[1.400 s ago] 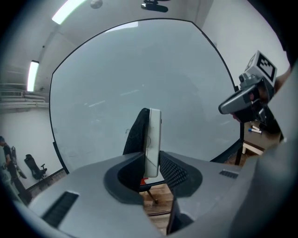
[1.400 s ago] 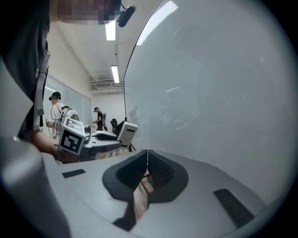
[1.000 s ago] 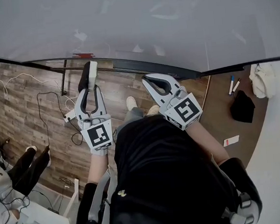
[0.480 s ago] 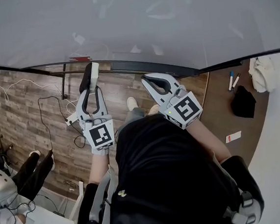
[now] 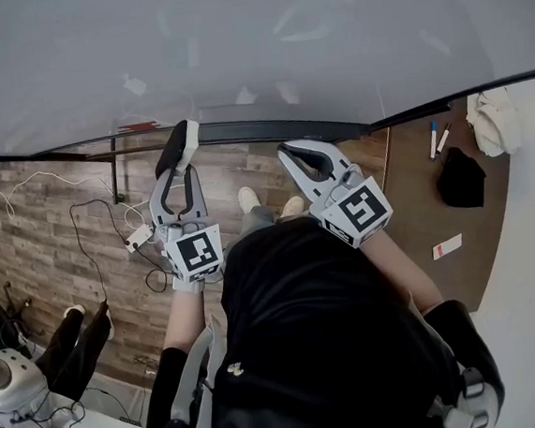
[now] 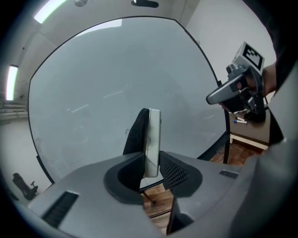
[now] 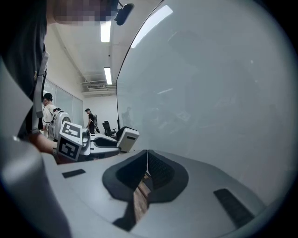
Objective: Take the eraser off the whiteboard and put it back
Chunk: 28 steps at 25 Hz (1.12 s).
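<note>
The whiteboard [image 5: 260,40] fills the top of the head view, and its dark lower frame [image 5: 241,132] runs across the middle. My left gripper [image 5: 179,170] is shut on the eraser [image 5: 181,145], a white block with a black felt side that stands on edge at the frame. In the left gripper view the eraser [image 6: 148,139] sticks up between the jaws, its felt turned to the left and the whiteboard [image 6: 102,83] close behind. My right gripper [image 5: 285,150] is shut and empty beside it, short of the frame. From the right gripper view [image 7: 147,155] the eraser [image 7: 126,138] shows at the left.
A brown side table [image 5: 418,213] at the right carries markers [image 5: 437,138], a black cloth [image 5: 460,180], a white cloth [image 5: 492,121] and a small card [image 5: 448,246]. Cables [image 5: 98,211] and a power strip [image 5: 140,237] lie on the wooden floor. A seated person's legs [image 5: 73,340] show at lower left.
Both grippers have moved toward the whiteboard's lower frame. The eraser in the left gripper now reaches the frame, and it has rolled slightly.
</note>
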Motion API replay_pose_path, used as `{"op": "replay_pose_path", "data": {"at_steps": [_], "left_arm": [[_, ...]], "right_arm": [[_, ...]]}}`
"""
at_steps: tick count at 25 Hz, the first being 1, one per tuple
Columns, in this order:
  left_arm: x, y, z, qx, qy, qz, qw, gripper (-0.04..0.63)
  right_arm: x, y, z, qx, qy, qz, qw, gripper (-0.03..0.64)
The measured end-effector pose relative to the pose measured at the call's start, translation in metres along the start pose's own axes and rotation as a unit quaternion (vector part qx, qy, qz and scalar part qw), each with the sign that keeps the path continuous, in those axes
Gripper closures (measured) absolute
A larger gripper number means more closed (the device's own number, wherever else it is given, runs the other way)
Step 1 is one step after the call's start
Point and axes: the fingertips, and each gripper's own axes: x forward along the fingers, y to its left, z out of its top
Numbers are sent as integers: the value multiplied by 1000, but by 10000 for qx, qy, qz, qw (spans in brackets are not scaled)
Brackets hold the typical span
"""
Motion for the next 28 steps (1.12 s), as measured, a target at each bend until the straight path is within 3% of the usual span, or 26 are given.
{"op": "replay_pose_path", "data": {"at_steps": [5,15,28], "left_arm": [[15,-13,-20,160,267,-246,9992,489],[48,-49,-37,729,339,-787,9937,489],[89,-86,-71,1558,498,-1438,9760,489]], "right_arm": [[-10,-11,-6,98,39,-295,9995,600],[-36,-30,-23,319,155,-827,9959,600],[-54,-55,-42,613,346,-1381,9879,600]]}}
